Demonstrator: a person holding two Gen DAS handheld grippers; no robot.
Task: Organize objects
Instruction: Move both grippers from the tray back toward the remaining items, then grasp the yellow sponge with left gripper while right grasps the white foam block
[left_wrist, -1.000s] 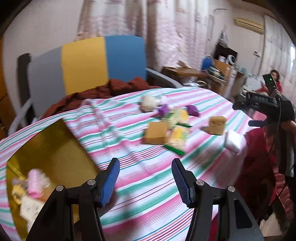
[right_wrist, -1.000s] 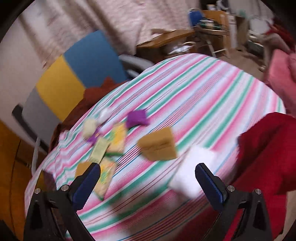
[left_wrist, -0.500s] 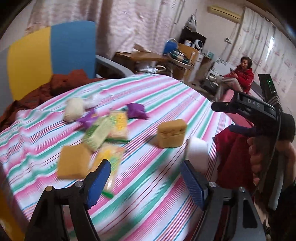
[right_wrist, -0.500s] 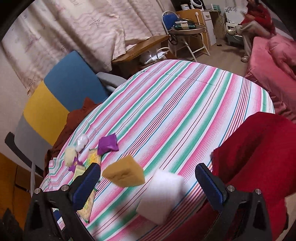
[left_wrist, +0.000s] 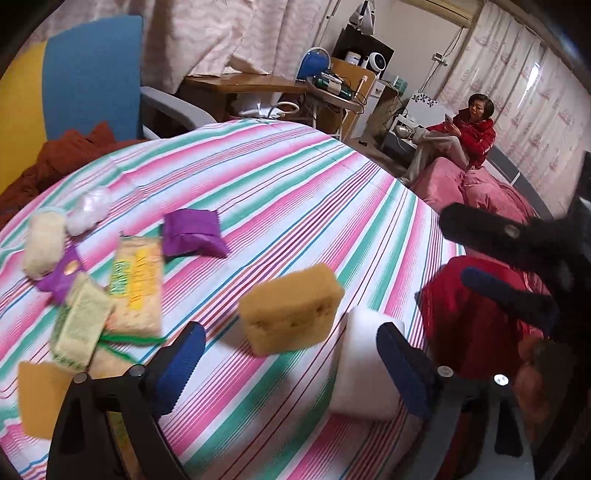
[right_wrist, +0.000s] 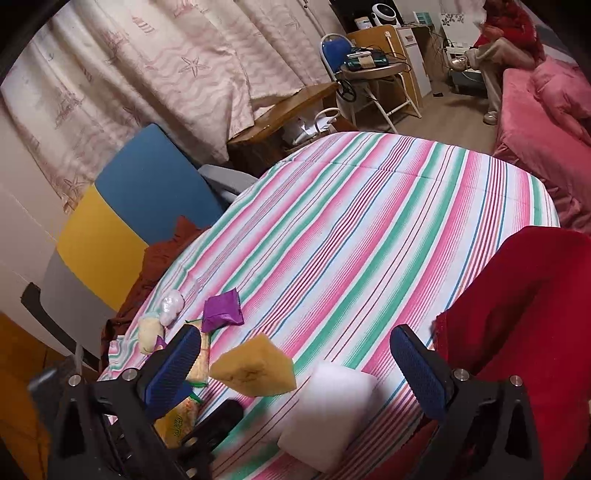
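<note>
Striped table (right_wrist: 369, 229): both tongs, left (left_wrist: 291, 363) and right (right_wrist: 295, 373), spread empty; white block (right_wrist: 328, 410) between the right pair — I'd drop squarely, pinch flat sides.

Black gripper frames, blue ribbed fingers (right_wrist: 417, 373) (silver screws), red sleeve (right_wrist: 517, 332)

Beyond the table's far edge we see a blue-and-yellow chair (right_wrist: 122, 206), starfish curtains (right_wrist: 155, 74), and a seated person (left_wrist: 465, 136).
</note>
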